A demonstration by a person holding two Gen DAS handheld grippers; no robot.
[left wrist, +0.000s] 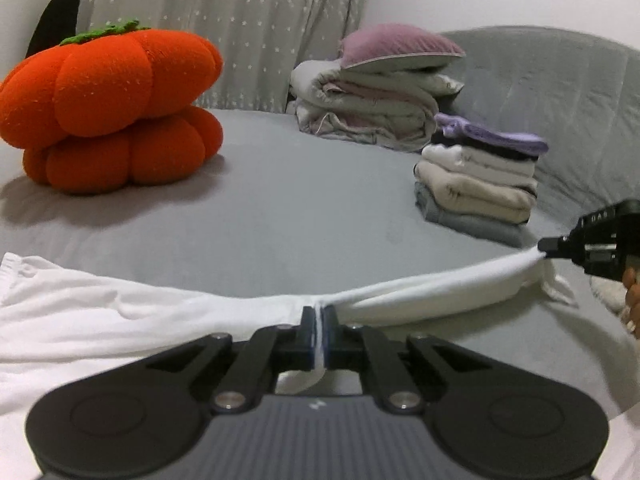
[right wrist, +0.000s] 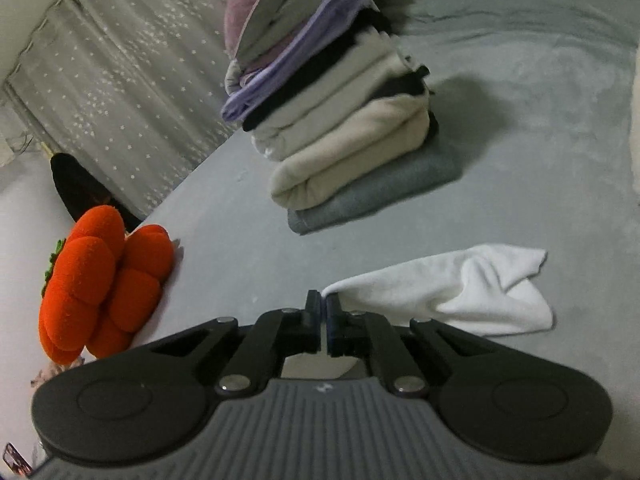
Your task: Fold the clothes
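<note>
A white garment (left wrist: 120, 312) lies spread on the grey bed across the lower left wrist view. My left gripper (left wrist: 319, 314) is shut on a pinched fold of its upper edge. From there a band of the cloth stretches right to my right gripper (left wrist: 545, 246), which is shut on the garment's far end and lifts it off the bed. In the right wrist view my right gripper (right wrist: 323, 300) pinches a corner of the white garment (right wrist: 460, 292), whose loose end trails to the right on the bed.
A stack of folded clothes (left wrist: 480, 176) stands at the right, also the stack (right wrist: 340, 120). Folded bedding with a mauve pillow (left wrist: 380, 92) sits behind it. An orange pumpkin cushion (left wrist: 108, 108) sits at the left, and a starred curtain (left wrist: 240, 20) hangs behind.
</note>
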